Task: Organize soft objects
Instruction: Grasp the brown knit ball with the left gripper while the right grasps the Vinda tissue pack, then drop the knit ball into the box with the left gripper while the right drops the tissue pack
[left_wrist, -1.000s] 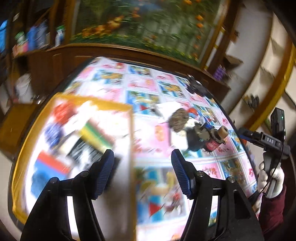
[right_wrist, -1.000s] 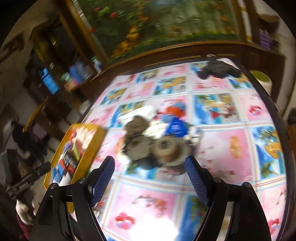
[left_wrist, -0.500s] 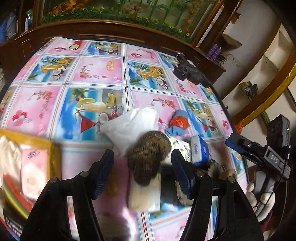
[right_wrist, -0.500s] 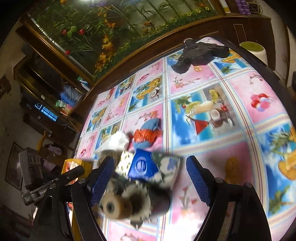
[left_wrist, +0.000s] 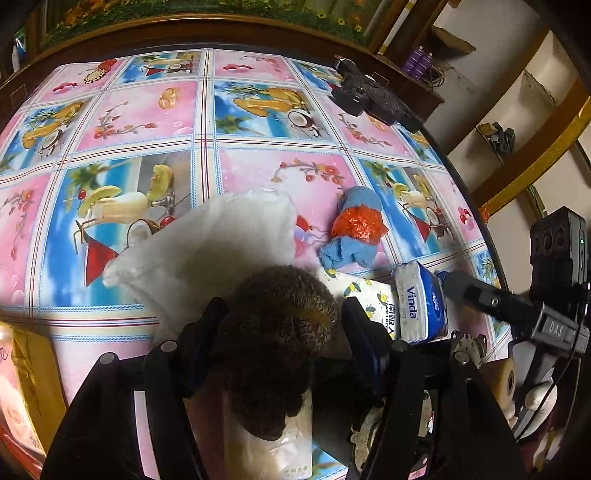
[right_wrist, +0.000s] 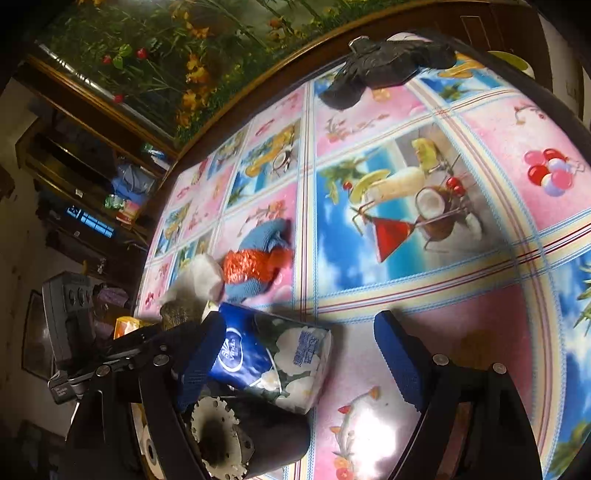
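Observation:
My left gripper (left_wrist: 282, 343) is open, its fingers on either side of a brown furry soft toy (left_wrist: 280, 332) that lies on a white packet (left_wrist: 269, 439); the pads look close to it but not pressed in. A white fluffy pad (left_wrist: 221, 243) lies just behind. A blue cloth with a red crinkly wrap (left_wrist: 354, 229) lies to the right, also in the right wrist view (right_wrist: 258, 258). A blue Vinda tissue pack (left_wrist: 417, 302) lies beside it. My right gripper (right_wrist: 299, 354) is open, with the tissue pack (right_wrist: 273, 362) against its left finger.
A dark motor-like cylinder with a toothed metal end (right_wrist: 236, 435) lies under the right gripper. A yellow-rimmed box (left_wrist: 26, 373) is at the left table edge. A black object (left_wrist: 369, 96) lies at the far table edge. The patterned tablecloth (right_wrist: 406, 206) covers the table.
Both grippers moved in toward the pile. The left one came down around the brown toy; the right one closed in on the tissue pack and the dark cylinder.

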